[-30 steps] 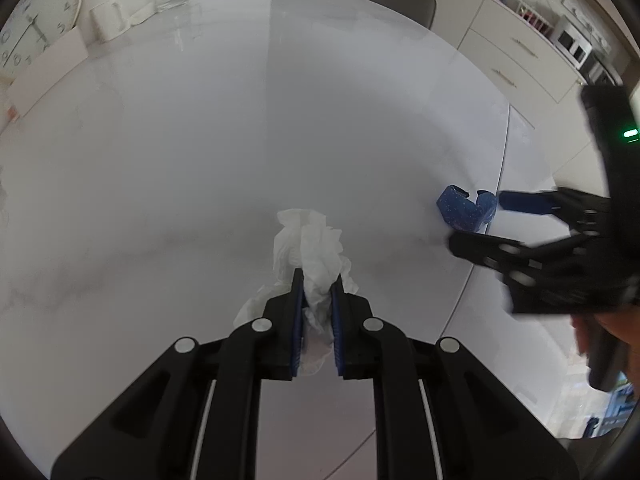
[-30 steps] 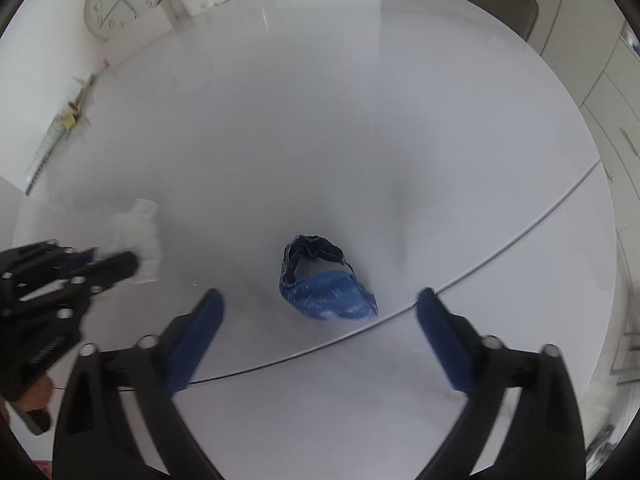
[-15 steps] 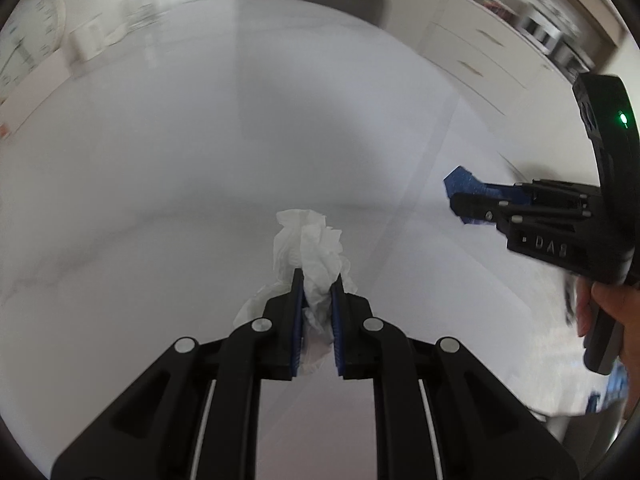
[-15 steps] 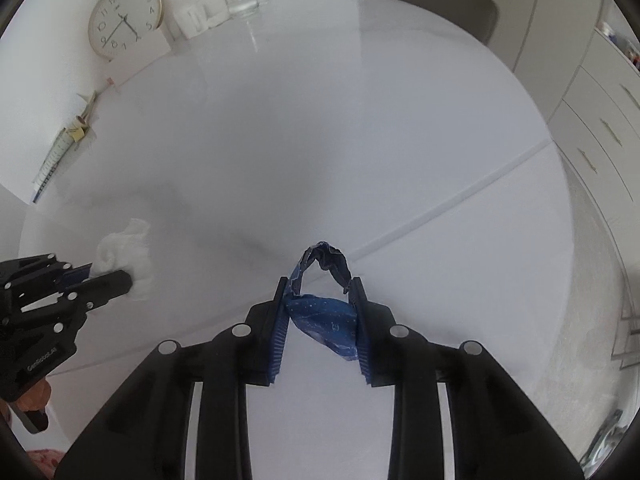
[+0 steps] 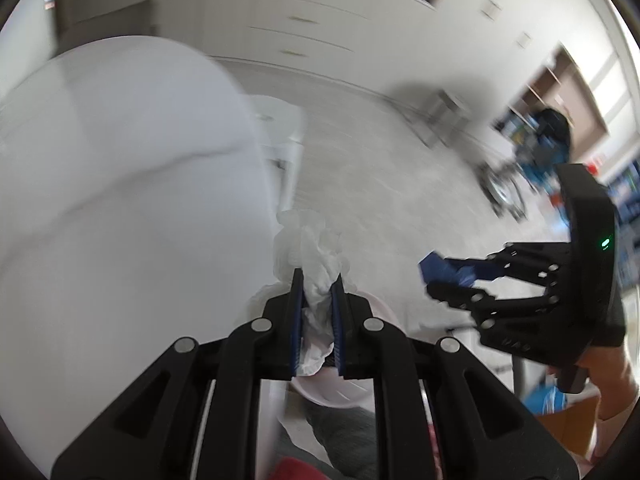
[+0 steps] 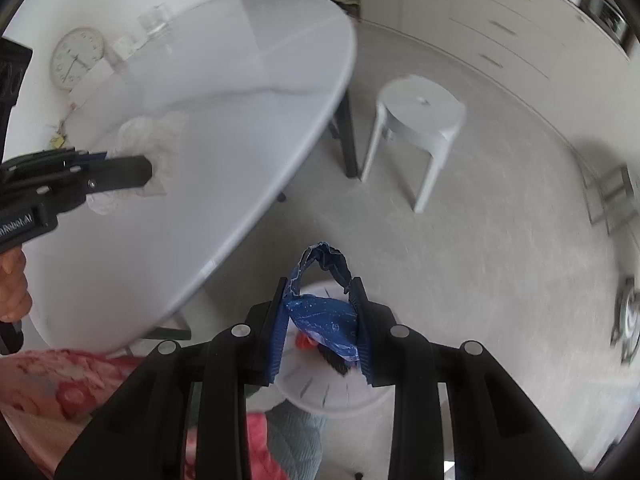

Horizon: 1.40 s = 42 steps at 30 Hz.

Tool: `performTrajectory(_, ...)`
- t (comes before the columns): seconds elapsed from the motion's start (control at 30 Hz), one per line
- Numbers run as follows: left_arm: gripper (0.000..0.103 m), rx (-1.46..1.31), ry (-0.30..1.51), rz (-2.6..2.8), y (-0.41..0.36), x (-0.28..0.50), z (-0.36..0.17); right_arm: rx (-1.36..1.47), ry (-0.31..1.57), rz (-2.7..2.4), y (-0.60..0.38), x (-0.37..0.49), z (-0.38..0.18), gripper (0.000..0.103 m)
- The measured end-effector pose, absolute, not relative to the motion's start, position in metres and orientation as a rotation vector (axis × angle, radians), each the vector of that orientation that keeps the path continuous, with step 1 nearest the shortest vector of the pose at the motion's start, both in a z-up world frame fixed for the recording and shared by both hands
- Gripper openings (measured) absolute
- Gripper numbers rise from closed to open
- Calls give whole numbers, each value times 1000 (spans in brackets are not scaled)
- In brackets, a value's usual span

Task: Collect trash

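Carrying step: left claw pinches a tissue, right claw pinches a blue wrapper above a white bin beside the desk; next, release over it.

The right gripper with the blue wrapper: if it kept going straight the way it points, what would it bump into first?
Probably the white bin on the floor. The right gripper, shut on the blue wrapper, points down over its rim, though depth is hard to judge.
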<state>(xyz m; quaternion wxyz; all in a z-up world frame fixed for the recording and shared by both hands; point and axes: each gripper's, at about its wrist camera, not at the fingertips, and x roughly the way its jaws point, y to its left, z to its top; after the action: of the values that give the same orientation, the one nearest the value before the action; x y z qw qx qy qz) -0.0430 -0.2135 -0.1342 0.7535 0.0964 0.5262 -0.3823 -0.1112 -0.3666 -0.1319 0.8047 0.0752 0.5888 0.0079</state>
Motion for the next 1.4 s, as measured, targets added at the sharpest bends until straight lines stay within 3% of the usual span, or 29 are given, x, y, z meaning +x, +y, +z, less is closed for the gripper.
performTrajectory(0.33, 12, 339, 1163, -896, -285, -107, -139, 256, 1270, 33, -395, -156, -182, 32)
performTrajectory(0.37, 12, 345, 1166, -892, -287, -109, -141, 259, 1291, 64, -395, -155, -191, 36)
performTrajectory(0.43, 12, 353, 1173, -888, -292, -108, -143, 248, 1304, 73, -396, -151, -200, 75)
performTrajectory(0.5, 12, 360, 1179, -886, -292, -108, -144, 226, 1315, 49, -400, -153, -205, 88)
performTrajectory(0.67, 12, 370, 1210, -885, -300, -116, -156, 252, 1307, -36, -431, -167, -196, 97)
performTrajectory(0.87, 14, 404, 1319, -916, -306, -120, -187, 261, 1298, -134, -473, -191, -182, 98)
performTrajectory(0.93, 29, 430, 1368, -896, -310, -124, -198, 271, 1289, -156, -486, -197, -177, 98)
performTrajectory(0.97, 59, 453, 1381, -867, -312, -125, -202, 272, 1285, -167, -491, -200, -176, 99)
performTrajectory(1.0, 76, 472, 1369, -844, -313, -127, -203, 274, 1283, -174, -494, -201, -175, 100)
performTrajectory(1.17, 90, 480, 1304, -850, -314, -132, -191, 293, 1288, -189, -502, -202, -180, 100)
performTrajectory(1.4, 90, 478, 1260, -826, -307, -121, -176, 268, 1295, -165, -491, -191, -179, 100)
